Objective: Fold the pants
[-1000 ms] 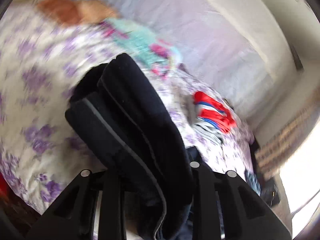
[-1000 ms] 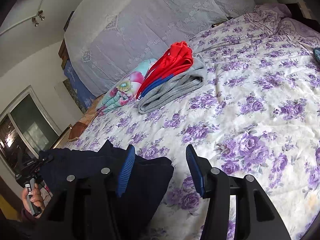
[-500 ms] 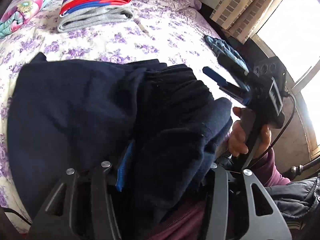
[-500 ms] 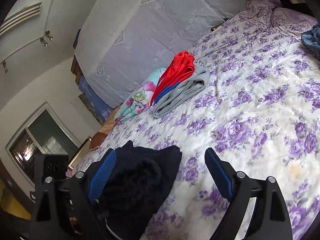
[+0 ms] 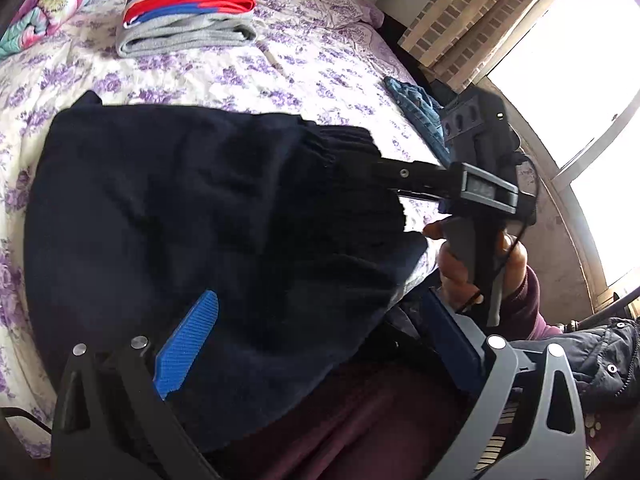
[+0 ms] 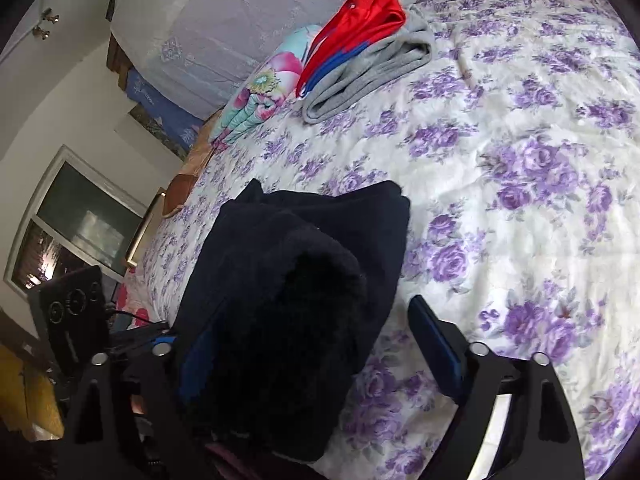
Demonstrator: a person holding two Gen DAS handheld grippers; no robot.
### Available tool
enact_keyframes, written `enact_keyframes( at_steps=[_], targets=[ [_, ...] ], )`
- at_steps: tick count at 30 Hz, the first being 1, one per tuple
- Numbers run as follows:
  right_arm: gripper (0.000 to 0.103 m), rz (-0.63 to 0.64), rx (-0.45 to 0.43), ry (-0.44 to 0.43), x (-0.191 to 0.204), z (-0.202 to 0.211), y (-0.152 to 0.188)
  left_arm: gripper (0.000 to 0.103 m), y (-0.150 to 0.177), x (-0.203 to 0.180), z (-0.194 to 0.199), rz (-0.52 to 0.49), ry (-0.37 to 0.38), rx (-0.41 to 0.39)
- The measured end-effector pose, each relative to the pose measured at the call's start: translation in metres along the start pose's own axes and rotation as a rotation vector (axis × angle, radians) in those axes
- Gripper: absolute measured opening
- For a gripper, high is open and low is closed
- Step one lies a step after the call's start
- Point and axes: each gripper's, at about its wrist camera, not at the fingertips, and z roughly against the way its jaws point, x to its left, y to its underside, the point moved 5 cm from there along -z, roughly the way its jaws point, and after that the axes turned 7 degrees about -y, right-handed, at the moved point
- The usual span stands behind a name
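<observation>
Dark navy pants (image 5: pixel 180 208) lie bunched in a thick fold on the floral bedspread, near the bed's front edge; they also show in the right wrist view (image 6: pixel 288 300). My left gripper (image 5: pixel 316 344) is open, its blue pads wide apart around the near end of the pants. My right gripper (image 6: pixel 316 348) is open too, jaws wide around the pants' near end; its left pad is partly hidden by cloth. In the left wrist view the right gripper (image 5: pixel 472 184) reaches in from the right, its fingers against the pants' waistband.
A folded stack of grey and red-blue clothes (image 5: pixel 188 12) lies at the far side of the bed (image 6: pixel 520 184), beside a floral pillow (image 6: pixel 260 92). A blue cloth (image 5: pixel 416 108) lies at the bed's right edge. Windows stand on both sides.
The left gripper let go of the pants and now stands open. The pants dropped into a heap on the bed. The right gripper opened wider and moved closer over them.
</observation>
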Motion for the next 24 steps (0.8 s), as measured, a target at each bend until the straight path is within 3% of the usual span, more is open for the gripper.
enact_keyframes(
  at_steps=[4, 5, 6, 8, 9, 12, 15, 18, 20, 22, 24],
  targets=[
    [0.032, 0.218, -0.054, 0.096, 0.046, 0.011, -0.008, 0.098, -0.001, -0.007, 0.002, -0.015, 0.024, -0.033],
    [0.020, 0.284, -0.087, 0.094, 0.062, 0.018, -0.012, 0.098, -0.002, -0.013, 0.007, -0.036, 0.032, -0.056],
    [0.019, 0.346, -0.120, 0.074, 0.078, 0.026, -0.015, 0.098, -0.005, -0.020, 0.011, -0.057, 0.034, -0.079],
    [0.019, 0.414, -0.170, 0.131, 0.090, 0.035, -0.024, 0.098, -0.008, -0.030, 0.016, -0.091, 0.048, -0.121],
    [0.019, 0.402, -0.173, 0.176, 0.084, 0.034, -0.031, 0.098, -0.009, -0.031, 0.012, -0.092, 0.050, -0.124],
    [0.023, 0.229, -0.033, 0.251, 0.024, 0.000, -0.034, 0.098, -0.012, -0.012, -0.030, -0.034, 0.030, -0.047],
    [0.034, 0.163, -0.043, 0.247, 0.000, 0.002, -0.024, 0.098, -0.012, -0.014, -0.034, -0.042, 0.020, -0.065],
    [0.037, 0.226, -0.137, 0.249, 0.030, 0.033, -0.023, 0.098, -0.008, -0.022, -0.013, -0.038, 0.073, -0.032],
    [0.043, 0.305, -0.193, 0.182, 0.064, 0.050, -0.028, 0.098, -0.004, -0.024, 0.008, -0.063, 0.083, -0.056],
    [0.047, 0.340, -0.192, 0.081, 0.091, 0.050, -0.037, 0.098, 0.000, -0.019, 0.025, -0.067, 0.053, -0.088],
    [0.062, 0.344, -0.159, 0.032, 0.104, 0.033, -0.047, 0.098, 0.009, -0.007, 0.031, -0.032, 0.032, -0.091]
  ],
)
